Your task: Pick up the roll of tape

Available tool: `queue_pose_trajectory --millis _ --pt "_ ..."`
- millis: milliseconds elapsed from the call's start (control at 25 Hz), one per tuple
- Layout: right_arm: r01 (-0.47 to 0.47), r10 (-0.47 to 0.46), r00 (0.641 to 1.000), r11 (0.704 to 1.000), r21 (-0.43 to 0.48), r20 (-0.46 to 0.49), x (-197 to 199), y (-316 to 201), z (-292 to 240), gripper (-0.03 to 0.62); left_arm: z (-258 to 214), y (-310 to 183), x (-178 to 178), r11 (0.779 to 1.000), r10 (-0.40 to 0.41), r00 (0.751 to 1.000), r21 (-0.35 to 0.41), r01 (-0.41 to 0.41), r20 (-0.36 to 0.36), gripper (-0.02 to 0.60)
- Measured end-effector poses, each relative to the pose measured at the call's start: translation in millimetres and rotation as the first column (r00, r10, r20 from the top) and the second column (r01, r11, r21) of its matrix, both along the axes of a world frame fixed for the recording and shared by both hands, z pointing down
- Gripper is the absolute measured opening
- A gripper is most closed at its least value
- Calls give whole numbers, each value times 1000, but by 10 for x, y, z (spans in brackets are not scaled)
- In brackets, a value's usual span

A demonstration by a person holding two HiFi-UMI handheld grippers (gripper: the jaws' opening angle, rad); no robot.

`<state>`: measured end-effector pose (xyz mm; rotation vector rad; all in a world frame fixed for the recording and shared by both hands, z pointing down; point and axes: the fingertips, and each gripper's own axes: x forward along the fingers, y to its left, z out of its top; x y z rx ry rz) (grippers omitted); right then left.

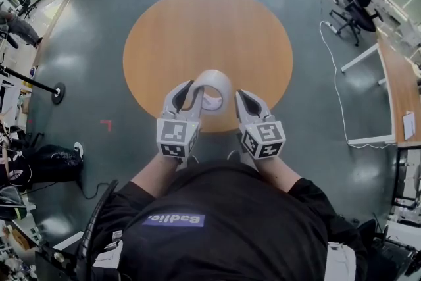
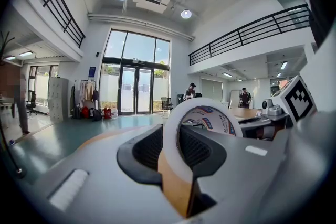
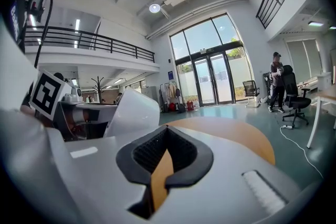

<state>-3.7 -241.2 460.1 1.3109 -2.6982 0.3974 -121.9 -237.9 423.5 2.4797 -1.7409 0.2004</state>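
Step in hand: the grasp is made. The left gripper point(image 1: 189, 93) is clenched on the roll of tape point(image 1: 214, 83), so by judgement what is left is the lift.
Left claw: its two dark pads pinch the wall of the ring, one pad inside the hole and one outside, and the roll stands on edge.
Right claw: the right gripper point(image 1: 245, 101) is closed with nothing between its jaws. It lies just beside the roll at the roll's 3 o'clock and apart from it.
Task's thing: the roll is over the 6 o'clock edge of the round orange table point(image 1: 197, 23), close in front of the person.
Next move: probably a steady raise with the pinch kept firm. A thin wall held on edge could swing or slip if the grip eases.
Free hand: by judgement it is not needed, unless to steady the ring.
Hidden: the pads cover the lowest part of the ring.
Uncertain: no view settles whether the roll's bottom rests on the table top or hangs clear of it.
Cut off: the printing inside the core is only partly visible.
Not visible: the tape's loose end.
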Motion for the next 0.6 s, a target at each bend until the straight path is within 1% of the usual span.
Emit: queue_pose_trajectory --millis 280,600 --pt "2 -2 1000 1000 17 0 -16 -63 -53 2 -47 -39 33 1000 -4 1000 17 4 -8 112" --pt "-6 6 1000 1000 20 5 21 -63 -56 2 -51 -29 46 1000 -11 1000 17 11 -13 114"
